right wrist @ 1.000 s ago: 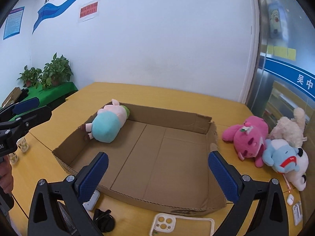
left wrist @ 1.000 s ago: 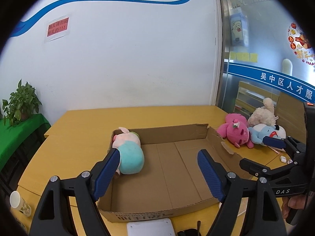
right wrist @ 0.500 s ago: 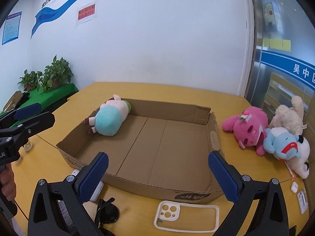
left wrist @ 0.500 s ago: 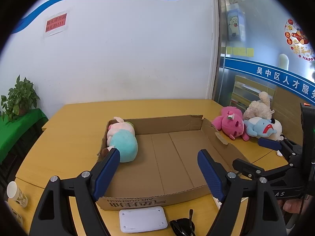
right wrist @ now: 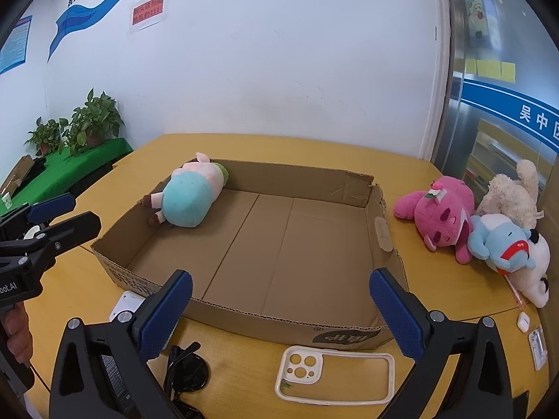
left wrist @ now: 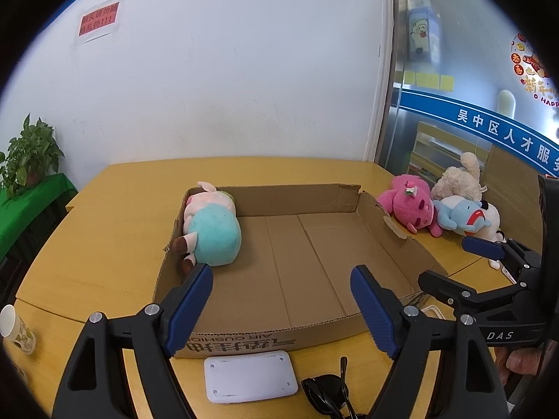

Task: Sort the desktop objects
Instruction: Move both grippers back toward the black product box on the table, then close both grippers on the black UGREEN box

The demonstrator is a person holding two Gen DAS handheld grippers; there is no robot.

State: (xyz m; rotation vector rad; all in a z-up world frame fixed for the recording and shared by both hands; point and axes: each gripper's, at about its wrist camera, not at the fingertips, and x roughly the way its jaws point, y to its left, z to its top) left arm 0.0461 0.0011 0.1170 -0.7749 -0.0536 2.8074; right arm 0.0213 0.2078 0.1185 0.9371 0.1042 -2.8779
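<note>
Cardboard box [left wrist: 300, 255] ahead of both my pairs of fingers, open top toward me, ready to take things. My left gripper [left wrist: 281, 302] jaws wide apart, nothing between; my right gripper [right wrist: 279, 309] same, empty. Teal-and-pink plush [left wrist: 213, 230] already inside box, beyond my left finger, tucked in far corner, leaving floor free. Pink plush [right wrist: 436, 214], blue plush [right wrist: 499, 241], cream plush [right wrist: 510, 197] heaped outside box, right of my right finger. Sunglasses [left wrist: 332, 392], white pad [left wrist: 249, 375], phone case [right wrist: 332, 372] lie on table under my fingers, near side of box, likely next pick.
</note>
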